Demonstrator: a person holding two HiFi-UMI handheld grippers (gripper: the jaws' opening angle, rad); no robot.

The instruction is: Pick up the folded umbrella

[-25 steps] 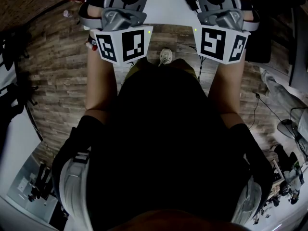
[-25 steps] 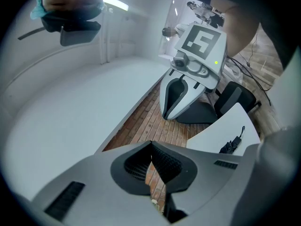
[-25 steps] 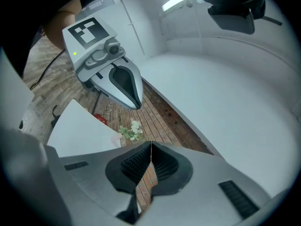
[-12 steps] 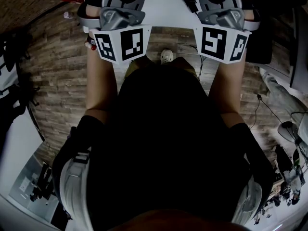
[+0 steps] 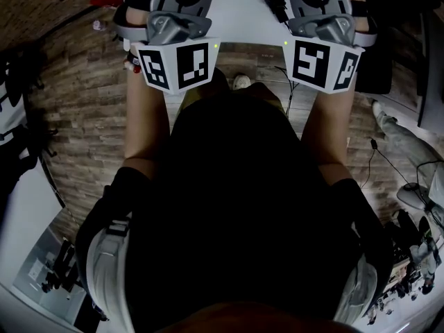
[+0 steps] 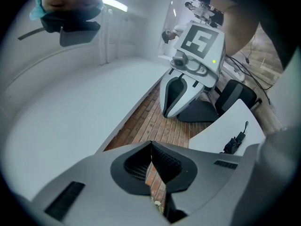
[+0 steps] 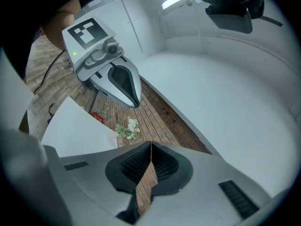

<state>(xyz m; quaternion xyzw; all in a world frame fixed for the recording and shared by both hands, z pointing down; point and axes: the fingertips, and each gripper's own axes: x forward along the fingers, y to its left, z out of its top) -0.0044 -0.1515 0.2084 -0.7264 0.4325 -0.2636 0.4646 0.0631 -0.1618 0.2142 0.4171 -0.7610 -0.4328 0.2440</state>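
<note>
**Both tools shut, umbrella not yet reached**

My left gripper (image 6: 151, 149) has its jaws pressed together with nothing between them, and my right gripper (image 7: 151, 149) is the same: pads meeting, empty. I hold both level in front of me, facing each other. The folded umbrella (image 6: 233, 142) lies on the white table (image 6: 221, 126), a dark bundle with its wrist strap trailing away from it. No jaw touches it.

The main risk, as I judge it, is going in shut. Closed tips would only shove the umbrella along the smooth top, perhaps towards an edge. I need to spread the jaws first. A second risk is catching only the strap or a loose fold of fabric, so that the bundle swings or slips out on the lift. The grippers also sit near each other, so a careless reach could knock one against the other.

Around me, white flowers (image 7: 128, 128) and a small red item (image 7: 96, 117) lie on the wooden floor (image 7: 155, 114), and cables (image 5: 388, 158) run across it to my right. None of it lies between my tools and the umbrella.
</note>
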